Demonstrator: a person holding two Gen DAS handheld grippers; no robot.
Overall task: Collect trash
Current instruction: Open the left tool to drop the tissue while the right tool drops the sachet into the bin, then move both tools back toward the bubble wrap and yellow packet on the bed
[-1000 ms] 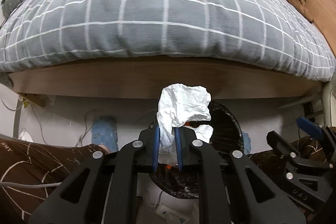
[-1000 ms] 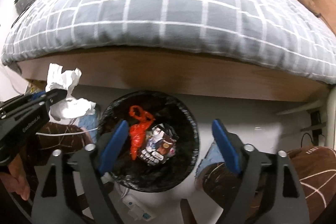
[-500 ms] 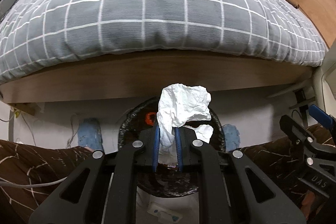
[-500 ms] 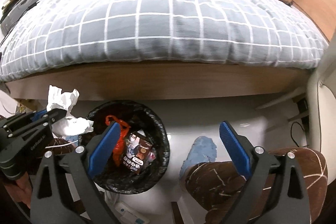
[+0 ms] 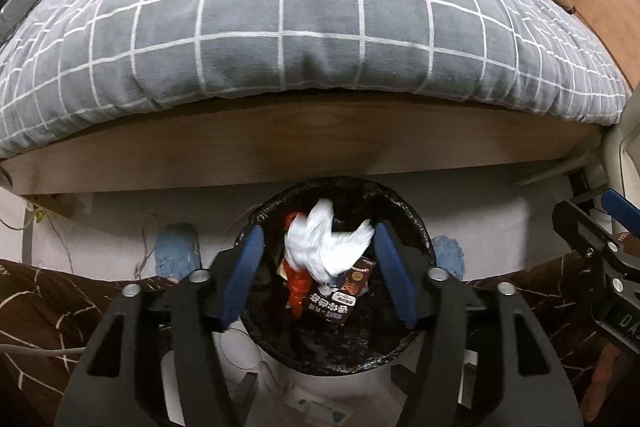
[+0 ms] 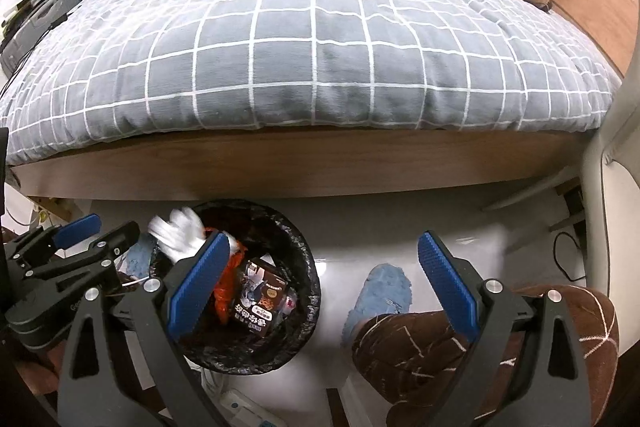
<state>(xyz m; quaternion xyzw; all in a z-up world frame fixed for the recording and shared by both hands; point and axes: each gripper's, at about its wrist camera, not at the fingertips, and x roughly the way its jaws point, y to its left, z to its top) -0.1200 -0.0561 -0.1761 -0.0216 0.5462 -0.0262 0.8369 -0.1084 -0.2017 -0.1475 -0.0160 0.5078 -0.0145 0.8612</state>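
Below, a bed (image 5: 304, 39) with a grey checked quilt fills the room's far side; a black bin (image 5: 416, 227) stands on the pale floor before it. White tissue (image 5: 324, 247) hangs blurred over the bin, between the left fingers (image 5: 244, 267), untouched as they spread. Right fingers (image 6: 444, 287) stand wide apart, empty.

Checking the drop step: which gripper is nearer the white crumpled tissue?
Left. The left gripper is directly over the bin, jaws opening, with the white tissue loose between them. The right gripper hangs open off to the side.
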